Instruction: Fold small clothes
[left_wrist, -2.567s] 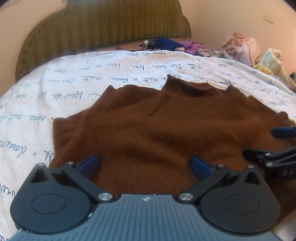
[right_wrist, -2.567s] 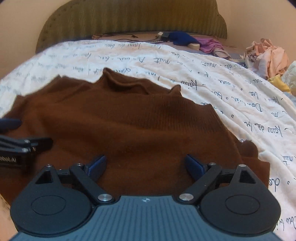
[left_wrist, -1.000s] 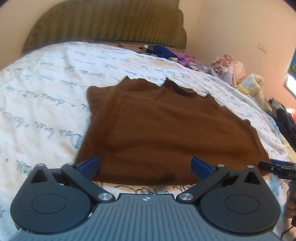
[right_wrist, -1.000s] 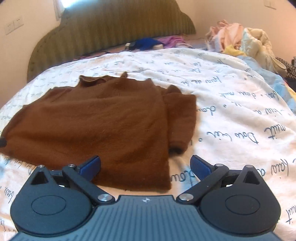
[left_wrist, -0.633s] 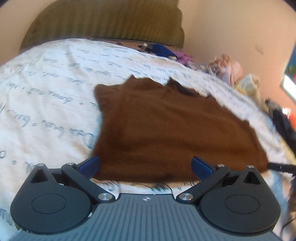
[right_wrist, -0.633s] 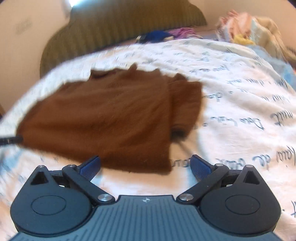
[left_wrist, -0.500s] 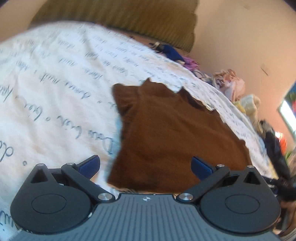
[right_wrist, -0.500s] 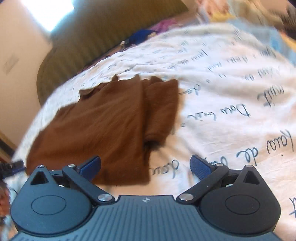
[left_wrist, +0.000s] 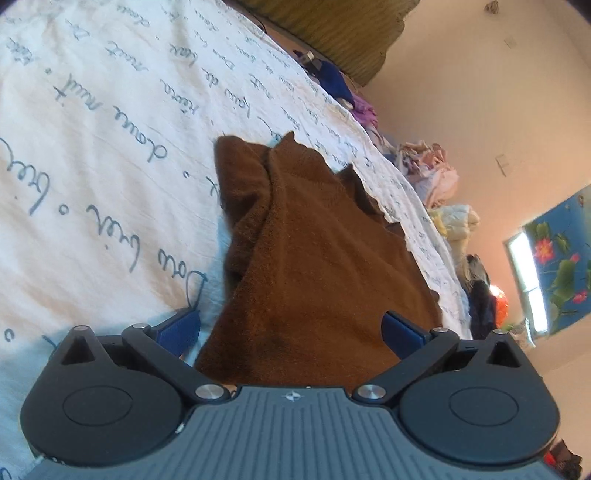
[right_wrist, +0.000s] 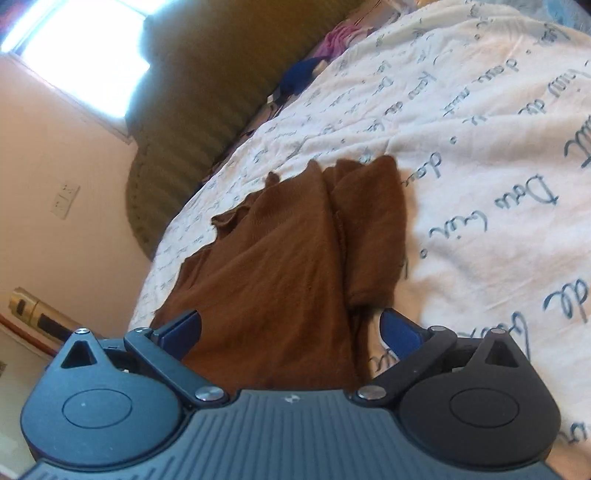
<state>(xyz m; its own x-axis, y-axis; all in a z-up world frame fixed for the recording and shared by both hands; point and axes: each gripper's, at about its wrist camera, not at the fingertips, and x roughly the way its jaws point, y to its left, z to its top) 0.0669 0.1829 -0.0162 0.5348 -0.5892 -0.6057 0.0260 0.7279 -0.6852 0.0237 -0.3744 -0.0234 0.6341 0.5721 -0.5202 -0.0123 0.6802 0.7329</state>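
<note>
Left gripper (left_wrist: 291, 326) jaws spread wide, straddling the near hem of the brown sweater (left_wrist: 314, 266) on the bed (left_wrist: 92, 155), nothing clamped, right gripper (right_wrist: 291, 325) equally wide over the same hem, holding nothing

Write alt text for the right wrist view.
An open right gripper straddles the near edge of a brown sweater lying on a white bedspread printed with blue script, one sleeve folded in; a green headboard stands beyond.

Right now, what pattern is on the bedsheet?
White bedsheet with blue cursive handwriting; clearest in the left wrist view.
</note>
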